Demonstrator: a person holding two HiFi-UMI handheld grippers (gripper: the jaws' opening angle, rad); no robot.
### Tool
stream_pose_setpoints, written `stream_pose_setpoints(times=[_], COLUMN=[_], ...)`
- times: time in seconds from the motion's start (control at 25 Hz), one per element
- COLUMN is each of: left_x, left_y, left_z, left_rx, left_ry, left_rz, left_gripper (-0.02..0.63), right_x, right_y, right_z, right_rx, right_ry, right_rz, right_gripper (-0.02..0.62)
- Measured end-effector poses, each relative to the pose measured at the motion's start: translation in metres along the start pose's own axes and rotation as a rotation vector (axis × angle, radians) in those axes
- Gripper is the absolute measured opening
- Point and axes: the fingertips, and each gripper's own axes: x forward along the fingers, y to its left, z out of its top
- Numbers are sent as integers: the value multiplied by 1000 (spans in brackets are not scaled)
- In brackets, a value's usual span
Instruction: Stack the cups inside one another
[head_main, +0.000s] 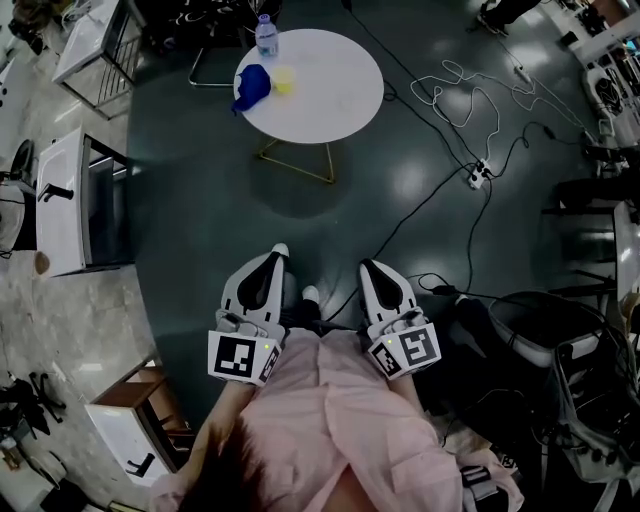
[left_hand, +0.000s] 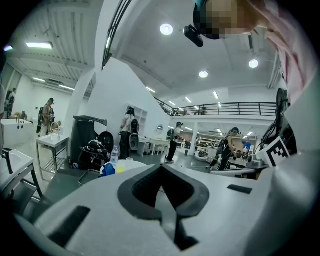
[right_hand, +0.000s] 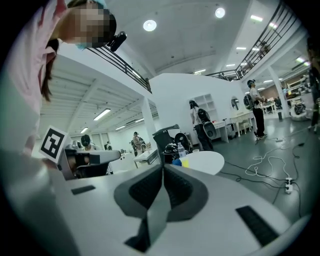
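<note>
Cups: blue plastic cup (head_main: 252, 87) and small yellow cup (head_main: 285, 80) are sitting on round white table (head_main: 340, 95), upper centre | left gripper (head_main: 279, 252), right gripper (head_main: 366, 266) are holding jaws closed, empty | risk: closed jaws knocking light cups over.

Dead ahead at your 12 o'clock stands a round white surface (head_main: 335, 95), with a water bottle (head_main: 266, 36) at its 10 o'clock edge. At your 2 o'clock a power strip (head_main: 479, 174) and loose cables (head_main: 450, 78) lie on the floor; at 9 o'clock stands a white cabinet (head_main: 60, 205).
</note>
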Motion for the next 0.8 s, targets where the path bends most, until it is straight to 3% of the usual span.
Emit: stream_pose_setpoints(times=[0.44, 0.8], left_x=[53, 71], left_y=[79, 128], left_z=[44, 46], left_rx=[19, 2], left_ry=[-7, 5], left_rz=[-57, -66], left_gripper=[15, 15], right_x=[90, 135], right_y=[7, 16], right_z=[43, 46], right_rx=[-6, 0], right_ry=[-46, -45], right_rz=[-65, -96], right_gripper=[34, 34])
